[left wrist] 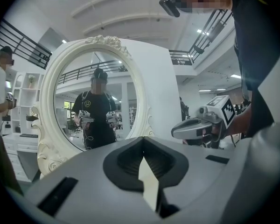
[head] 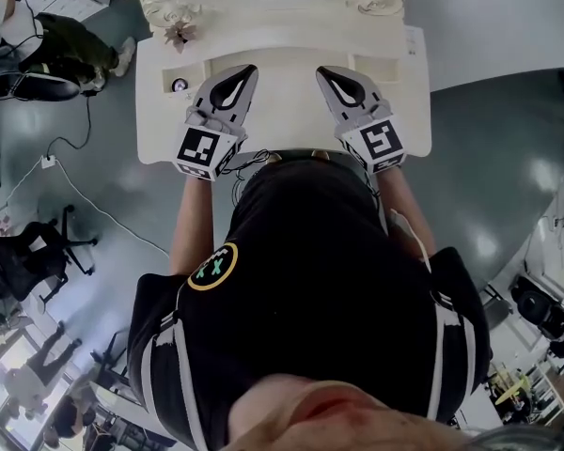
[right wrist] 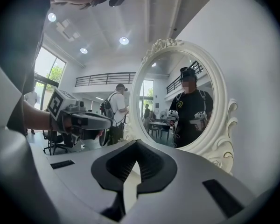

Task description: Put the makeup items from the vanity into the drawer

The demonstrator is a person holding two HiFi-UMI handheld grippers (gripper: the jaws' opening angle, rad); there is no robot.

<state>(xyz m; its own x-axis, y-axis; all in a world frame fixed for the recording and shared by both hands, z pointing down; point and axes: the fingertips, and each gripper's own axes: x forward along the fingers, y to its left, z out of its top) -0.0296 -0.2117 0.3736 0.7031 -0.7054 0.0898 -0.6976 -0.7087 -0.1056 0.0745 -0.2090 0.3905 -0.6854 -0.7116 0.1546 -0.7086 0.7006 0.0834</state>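
- Head view has the left gripper (head: 251, 69) and right gripper (head: 321, 69) side by side over the white vanity (head: 282, 101), close to the person's body. Both point roughly level at the mirror (left wrist: 91, 101).
- Left gripper view: jaws pressed together at the tip, nothing between them. The pale sliver in the gap is just the vanity top showing through.
- Right gripper view: same story, jaws closed tight and empty.
- Looks to me like a ready pose. Closed, empty and matched up like that, neither tool is going for anything yet, so I'd say the task hasn't really started.
- The only candidate I can spot for makeup is a small round item (head: 179, 85) on the top, just beyond and left of the left gripper, not touching it. It's too tiny to say what it is.
- I can't see the drawer anywhere. My guess is it's at the front edge, hidden under the person's torso.
- The left tool sits nearest that item, so I'd expect it to open up and reach over first.
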